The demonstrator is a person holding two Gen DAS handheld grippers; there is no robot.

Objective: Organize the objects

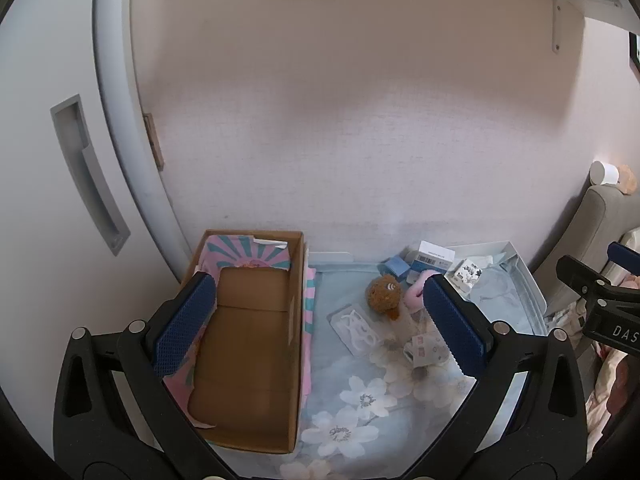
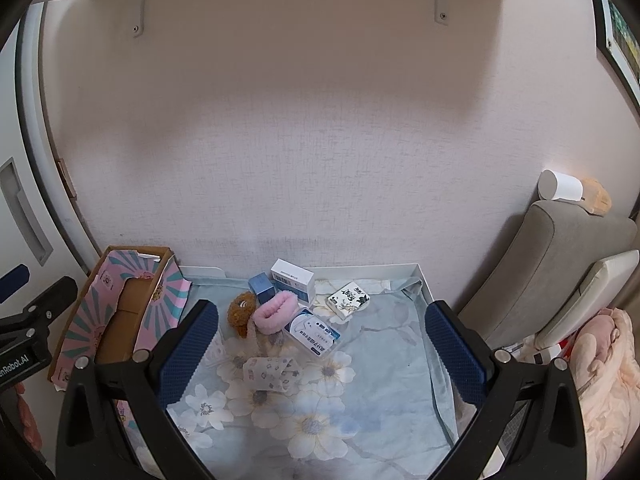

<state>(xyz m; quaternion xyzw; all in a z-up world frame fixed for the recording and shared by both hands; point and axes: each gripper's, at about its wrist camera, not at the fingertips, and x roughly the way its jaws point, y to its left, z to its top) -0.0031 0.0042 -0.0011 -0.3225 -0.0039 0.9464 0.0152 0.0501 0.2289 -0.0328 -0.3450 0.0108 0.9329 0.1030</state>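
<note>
a: how is the left gripper [image 1: 320,324] held?
b: its jaws are spread wide and nothing is gripped. one blue pad [image 1: 184,322] is seen over the cardboard box [image 1: 256,344], the other over the flowered cloth [image 1: 360,400].

a: and the right gripper [image 2: 322,350]?
b: it too is spread wide, with nothing between the pads. it is held above the cloth, tilted downward, apart from everything on it.

a: what is found nearest, between the right gripper's fingers?
b: a small printed pouch [image 2: 272,374] is laid flat on the cloth, nearest of all. just beyond it a white and blue packet [image 2: 314,334] is seen, slightly right of the pouch.

a: further on?
b: a pink fuzzy band [image 2: 276,312] is touched on its left by a brown plush toy [image 2: 242,312]. behind them a small blue box [image 2: 262,288] and a white carton [image 2: 292,282] are stood side by side near the wall. a patterned white box [image 2: 348,300] is set to the right of these.

a: where is the cardboard box placed?
b: at the left edge of the cloth, against the wall, lined with pink and teal paper. its inside appears bare. a clear packet with white pieces [image 1: 358,330] is seen near it from the left wrist view.
</note>
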